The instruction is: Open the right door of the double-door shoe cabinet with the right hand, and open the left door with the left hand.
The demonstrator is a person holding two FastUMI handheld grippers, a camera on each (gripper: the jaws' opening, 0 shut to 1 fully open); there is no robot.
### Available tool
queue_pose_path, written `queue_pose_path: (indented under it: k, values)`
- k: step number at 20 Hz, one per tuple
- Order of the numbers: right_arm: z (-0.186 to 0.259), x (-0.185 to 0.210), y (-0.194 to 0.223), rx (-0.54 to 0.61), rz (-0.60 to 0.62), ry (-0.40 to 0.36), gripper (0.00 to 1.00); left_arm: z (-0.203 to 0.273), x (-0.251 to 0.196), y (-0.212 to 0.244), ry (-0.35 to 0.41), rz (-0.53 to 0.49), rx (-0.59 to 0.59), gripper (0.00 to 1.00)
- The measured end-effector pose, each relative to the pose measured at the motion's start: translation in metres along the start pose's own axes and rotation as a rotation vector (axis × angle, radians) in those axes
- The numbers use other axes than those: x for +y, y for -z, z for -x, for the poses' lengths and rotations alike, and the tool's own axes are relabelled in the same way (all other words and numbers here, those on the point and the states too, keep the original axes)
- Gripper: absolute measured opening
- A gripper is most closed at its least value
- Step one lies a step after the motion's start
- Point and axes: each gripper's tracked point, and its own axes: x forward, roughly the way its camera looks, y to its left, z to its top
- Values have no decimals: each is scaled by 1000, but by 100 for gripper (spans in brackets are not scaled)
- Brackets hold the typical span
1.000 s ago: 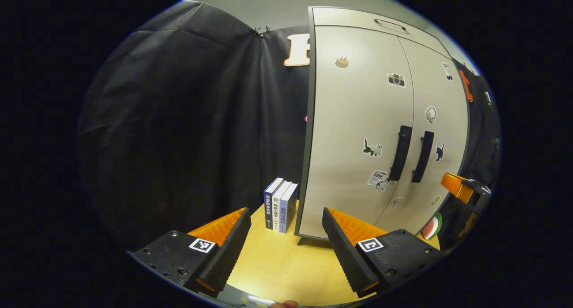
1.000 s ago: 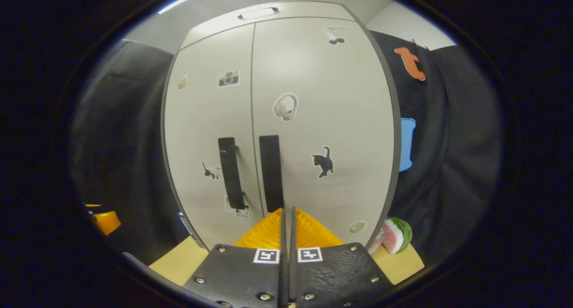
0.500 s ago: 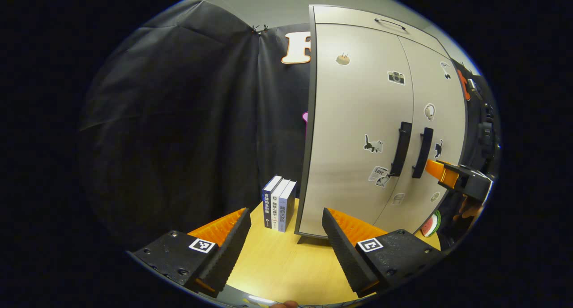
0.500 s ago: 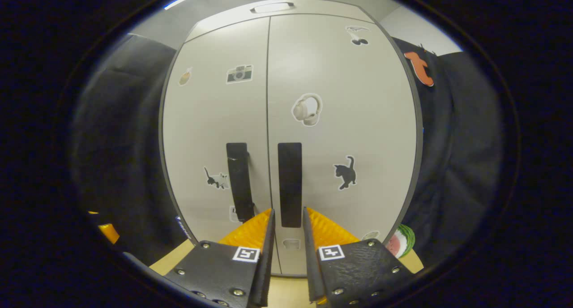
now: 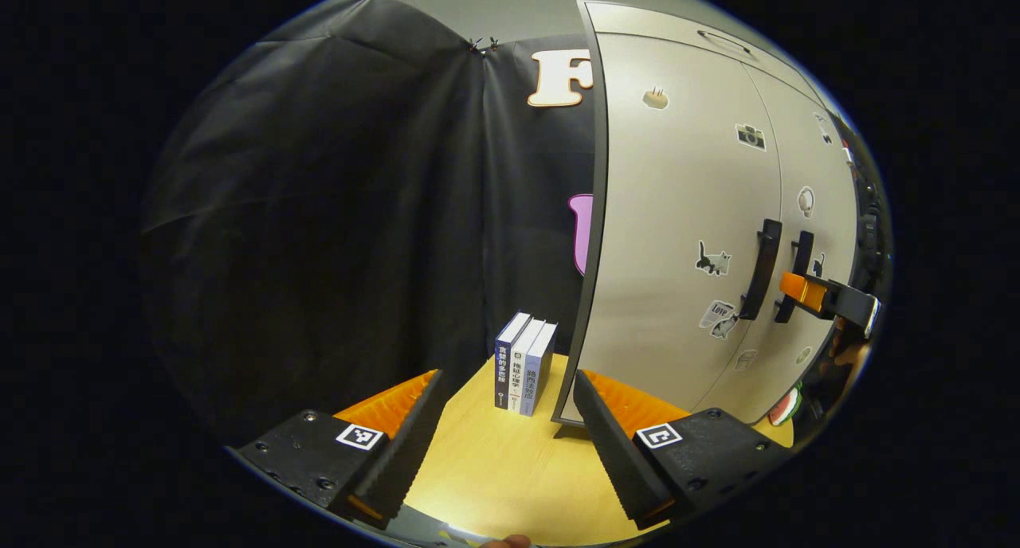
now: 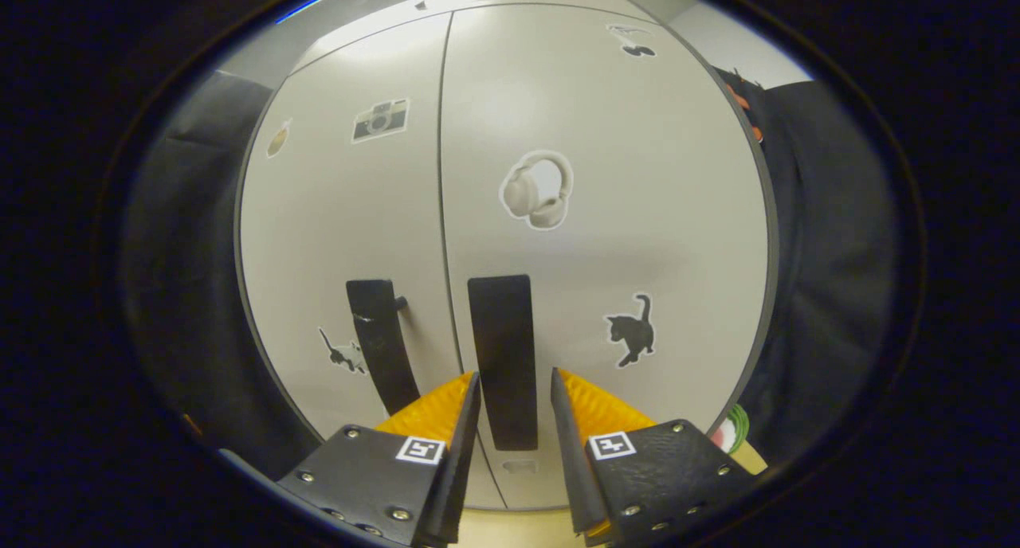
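The pale shoe cabinet (image 6: 629, 158) stands close ahead in the right gripper view, both doors closed. Its dark right handle (image 6: 502, 349) runs down between the fingers of my right gripper (image 6: 514, 379), which is open; one finger stands on each side of the handle's lower part. The left handle (image 6: 378, 345) is just beside it. In the left gripper view the cabinet (image 5: 677, 213) is off to the right, and the right gripper (image 5: 798, 288) shows at the handles (image 5: 761, 269). My left gripper (image 5: 506, 377) is open above the table, holding nothing, well away from the doors.
Three upright books (image 5: 526, 363) stand on the wooden table (image 5: 494, 468) against the cabinet's left side. A watermelon-slice toy (image 6: 729, 432) lies by the cabinet's right foot. Black cloth walls close in the left and back.
My right gripper went from shut to open and moved in until its fingers straddle the right handle. The left gripper view swung slightly left; its jaws stayed open.
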Motion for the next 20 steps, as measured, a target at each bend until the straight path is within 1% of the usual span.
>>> queue_pose_path:
  k: [1,2,3,4,5,7,9,10,16,20]
  values:
    - [-2,1,0,-4,7,3,51,-2,0,0,1,-1,2,99]
    - [-3,1,1,-1,10,7,51,-5,-2,-1,2,-4,4,99]
    - [-3,2,0,-19,22,19,38,-5,-4,1,4,-6,5,99]
    - [-3,0,0,-24,47,29,33,-6,-5,0,5,-5,5,99]
    - [-3,0,-1,-39,64,30,25,-8,-6,1,8,-2,7,100]
    - [-4,1,0,-33,44,13,22,-9,-8,3,11,2,12,99]
    - [1,-2,-2,-30,11,5,22,-8,-9,5,9,4,14,100]
    - [-3,0,0,-31,11,0,9,-7,-9,5,9,6,15,99]
    - [10,-1,-2,-24,18,-65,8,4,-8,6,4,13,6,99]
    - [24,-4,-2,-15,-3,-130,9,13,-5,8,-5,20,6,99]
